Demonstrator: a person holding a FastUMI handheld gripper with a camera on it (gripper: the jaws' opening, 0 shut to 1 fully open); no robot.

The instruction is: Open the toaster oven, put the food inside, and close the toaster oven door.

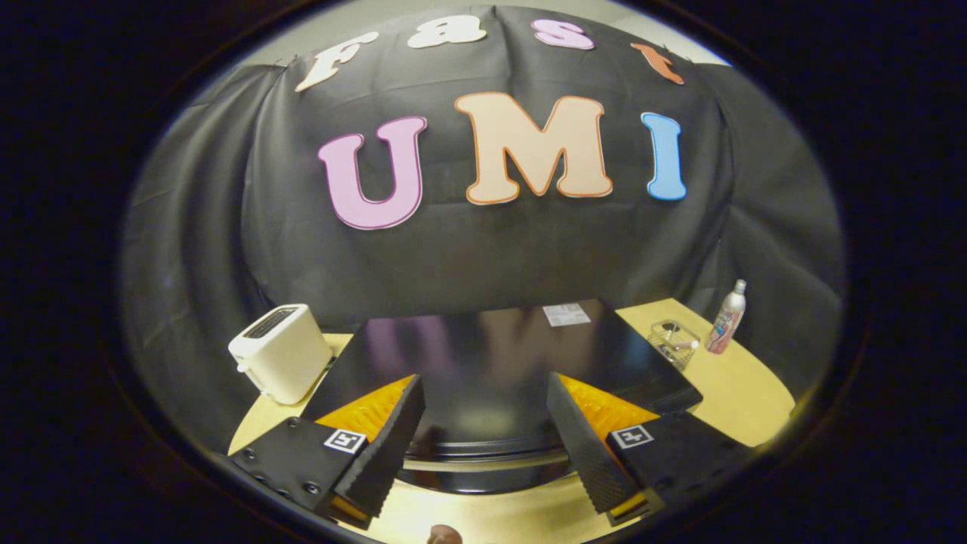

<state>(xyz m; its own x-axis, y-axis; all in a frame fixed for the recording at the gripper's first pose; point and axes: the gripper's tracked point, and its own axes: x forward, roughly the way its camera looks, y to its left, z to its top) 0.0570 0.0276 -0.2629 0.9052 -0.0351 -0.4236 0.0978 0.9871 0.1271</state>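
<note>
I look down on the glossy black top of the toaster oven (483, 347), which stands on a wooden table (744, 400). My gripper (483, 385) is open, and its two fingers stand wide apart above the oven's front edge, with nothing between them. Below the fingers, a pale handle bar (483, 462) runs across the oven's dark curved front. The door looks closed. A small brown rounded thing (444, 535) peeks in on the table in front of the oven, too cut off to identify.
A white slot toaster (281, 351) stands to the left of the oven. To the oven's right are a clear plastic container (672, 341) and an upright spray bottle (727, 317). The booth's black cloth wall hangs behind.
</note>
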